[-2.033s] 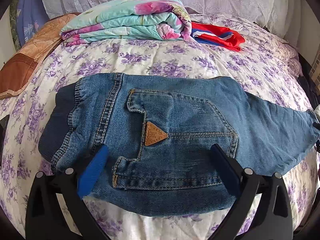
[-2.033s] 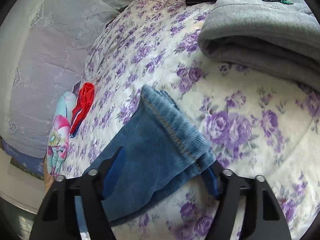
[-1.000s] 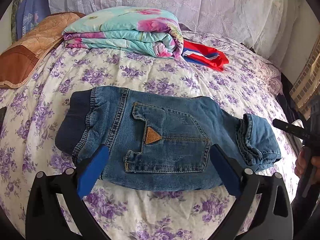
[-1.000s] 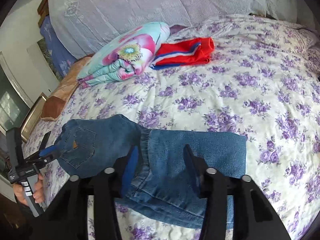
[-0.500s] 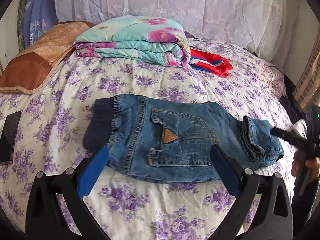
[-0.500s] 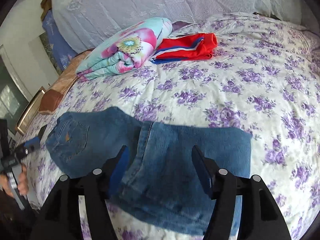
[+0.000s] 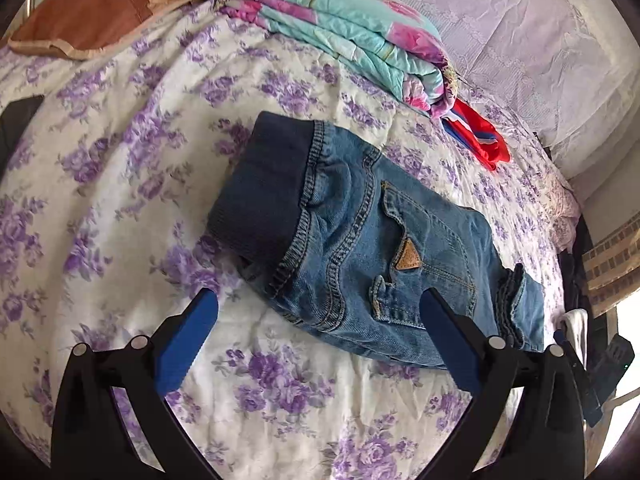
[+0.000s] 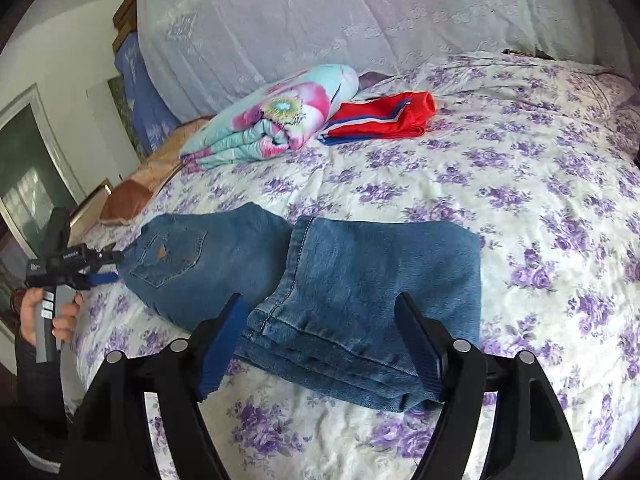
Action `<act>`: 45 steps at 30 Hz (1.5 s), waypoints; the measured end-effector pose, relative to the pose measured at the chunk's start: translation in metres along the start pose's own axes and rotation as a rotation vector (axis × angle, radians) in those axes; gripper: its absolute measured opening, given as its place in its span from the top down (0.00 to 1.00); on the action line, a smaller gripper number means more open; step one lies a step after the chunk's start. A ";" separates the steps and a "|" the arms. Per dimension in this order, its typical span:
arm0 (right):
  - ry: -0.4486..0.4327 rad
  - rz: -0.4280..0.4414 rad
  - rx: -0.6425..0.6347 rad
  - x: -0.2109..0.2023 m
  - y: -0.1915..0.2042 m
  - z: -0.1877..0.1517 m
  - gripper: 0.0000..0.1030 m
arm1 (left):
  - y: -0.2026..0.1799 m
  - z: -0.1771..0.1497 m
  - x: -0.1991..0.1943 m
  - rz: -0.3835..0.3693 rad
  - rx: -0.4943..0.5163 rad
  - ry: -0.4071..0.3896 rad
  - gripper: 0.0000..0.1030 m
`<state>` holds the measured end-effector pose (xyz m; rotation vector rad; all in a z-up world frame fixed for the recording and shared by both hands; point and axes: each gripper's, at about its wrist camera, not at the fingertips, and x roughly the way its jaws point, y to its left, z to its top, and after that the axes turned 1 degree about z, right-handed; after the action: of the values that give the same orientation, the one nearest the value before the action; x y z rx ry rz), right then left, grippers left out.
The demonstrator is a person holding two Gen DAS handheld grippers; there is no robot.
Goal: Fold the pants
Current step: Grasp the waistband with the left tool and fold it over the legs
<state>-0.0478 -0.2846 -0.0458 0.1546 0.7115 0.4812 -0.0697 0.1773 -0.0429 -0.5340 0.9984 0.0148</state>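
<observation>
Blue denim pants point(image 7: 360, 240) lie on the flowered bed, legs folded back over the lower part. The dark waistband point(image 7: 260, 192) points to the upper left in the left wrist view; a back pocket with a tan triangle patch point(image 7: 407, 258) faces up. In the right wrist view the folded leg layer point(image 8: 380, 284) lies nearest, the pocket end point(image 8: 180, 252) to the left. My left gripper point(image 7: 318, 320) is open and empty, just in front of the waist end; it also shows in the right wrist view point(image 8: 102, 268). My right gripper point(image 8: 320, 320) is open, its jaws standing either side of the folded leg hems.
A folded floral quilt point(image 7: 340, 28) and a red garment point(image 7: 476, 132) lie at the back of the bed point(image 7: 120, 160). A brown pillow point(image 7: 84, 16) sits far left. A dark flat object point(image 7: 18, 120) lies at the left edge. A lace-covered headboard point(image 8: 320, 12) stands behind.
My left gripper has swung left toward the waistband end, so the pants now lie diagonally in its view. My right gripper has opened wider and moved slightly; the folded legs stay put.
</observation>
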 end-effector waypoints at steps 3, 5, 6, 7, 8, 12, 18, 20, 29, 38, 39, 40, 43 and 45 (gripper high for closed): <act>-0.016 -0.022 0.033 -0.007 -0.012 -0.005 0.25 | -0.001 0.000 0.012 -0.021 -0.016 0.041 0.05; -0.024 -0.041 0.053 -0.009 -0.019 -0.008 0.25 | 0.000 0.001 0.022 -0.032 -0.025 0.059 0.07; -0.024 -0.051 0.064 -0.009 -0.023 -0.010 0.25 | 0.001 0.002 0.026 -0.039 -0.038 0.066 0.15; -0.023 -0.059 0.072 -0.009 -0.027 -0.012 0.25 | 0.002 0.004 0.031 -0.048 -0.048 0.076 0.20; -0.024 -0.068 0.080 -0.010 -0.030 -0.013 0.25 | 0.002 0.006 0.036 -0.047 -0.055 0.087 0.20; -0.035 -0.057 0.113 -0.009 -0.037 -0.017 0.25 | 0.002 0.022 0.051 -0.066 -0.064 0.093 0.19; -0.025 -0.044 0.123 -0.004 -0.039 -0.022 0.25 | -0.026 0.022 0.030 0.033 0.043 0.013 0.74; -0.036 -0.045 0.121 -0.007 -0.040 -0.021 0.25 | -0.054 0.021 0.005 0.086 0.126 -0.054 0.75; -0.092 -0.031 0.141 -0.029 -0.047 -0.023 0.25 | -0.243 -0.027 -0.048 0.096 0.664 -0.245 0.62; -0.087 -0.048 0.203 -0.044 -0.070 -0.033 0.21 | -0.309 -0.088 0.041 -0.210 0.858 0.111 0.13; -0.091 -0.043 0.210 -0.046 -0.072 -0.033 0.20 | -0.307 -0.089 0.037 -0.217 0.861 0.111 0.13; -0.093 -0.036 0.218 -0.047 -0.074 -0.032 0.19 | -0.304 -0.087 0.028 -0.229 0.862 0.097 0.13; -0.096 0.002 0.241 -0.045 -0.077 -0.024 0.19 | -0.289 -0.075 -0.001 -0.249 0.838 0.024 0.07; -0.100 0.049 0.246 -0.040 -0.074 -0.015 0.19 | -0.273 -0.062 -0.014 -0.183 0.791 -0.055 0.04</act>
<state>-0.0563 -0.3692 -0.0551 0.4245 0.6682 0.4285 -0.0585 -0.0846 0.0564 0.1052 0.8154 -0.5073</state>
